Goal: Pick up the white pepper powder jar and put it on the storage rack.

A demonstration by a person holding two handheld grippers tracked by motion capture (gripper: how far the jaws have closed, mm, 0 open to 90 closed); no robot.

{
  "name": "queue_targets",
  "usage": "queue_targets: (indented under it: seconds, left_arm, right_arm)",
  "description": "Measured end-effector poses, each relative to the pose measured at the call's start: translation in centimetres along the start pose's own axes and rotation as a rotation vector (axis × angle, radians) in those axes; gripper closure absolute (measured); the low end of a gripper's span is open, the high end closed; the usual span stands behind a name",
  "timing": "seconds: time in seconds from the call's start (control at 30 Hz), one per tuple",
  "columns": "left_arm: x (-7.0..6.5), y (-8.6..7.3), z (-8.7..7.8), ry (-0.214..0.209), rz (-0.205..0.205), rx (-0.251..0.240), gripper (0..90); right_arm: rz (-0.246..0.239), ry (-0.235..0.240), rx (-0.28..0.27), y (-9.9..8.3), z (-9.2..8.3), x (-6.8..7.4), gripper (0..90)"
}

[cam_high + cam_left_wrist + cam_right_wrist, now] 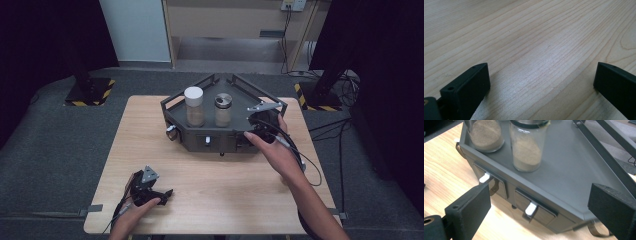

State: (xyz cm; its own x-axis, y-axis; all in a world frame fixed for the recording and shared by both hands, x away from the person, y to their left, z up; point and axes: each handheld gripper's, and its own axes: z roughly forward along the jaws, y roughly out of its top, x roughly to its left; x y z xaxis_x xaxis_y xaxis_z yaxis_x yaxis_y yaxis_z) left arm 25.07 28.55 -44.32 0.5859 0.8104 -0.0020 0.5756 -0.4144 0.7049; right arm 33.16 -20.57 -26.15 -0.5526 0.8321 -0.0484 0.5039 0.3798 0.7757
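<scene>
A dark grey organizer (172, 102) with a railed top shelf stands at the far middle of the wooden table (215, 190). On the shelf are two jars of brown powder: one with a white lid (194, 106) and one with a metal lid (223, 110). My right gripper (257, 127) hovers open at the organizer's front right corner. In the right gripper view its jaws (539, 192) frame the metal-lidded jar (527, 152) and a drawer with a white handle (531, 208). My left gripper (155, 192) rests low at the table's near left, open over bare wood (541, 72).
A second white drawer handle (484, 178) sits on the organizer's front, farther left. A small round knob (171, 133) sticks out at its left corner. Grey carpet (55, 145) surrounds the table, with stand bases (90, 92) and cables (330, 125) behind.
</scene>
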Motion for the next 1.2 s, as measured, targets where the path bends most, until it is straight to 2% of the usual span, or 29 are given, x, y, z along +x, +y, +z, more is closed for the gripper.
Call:
queue_targets:
  seconds: [0.53, 1.2]
  left_arm:
    - [0.0, 0.0, 0.0, 0.000, 0.003, 0.003, 0.0]
    - [0.0, 0.0, 0.0, 0.000, 0.003, 0.003, 0.0]
  right_arm:
    - [0.029, -0.014, 0.029, -2.7, -1.7, -1.7, 4.4]
    - [0.096, -0.047, 0.011, -6.1, -4.9, -4.1, 4.4]
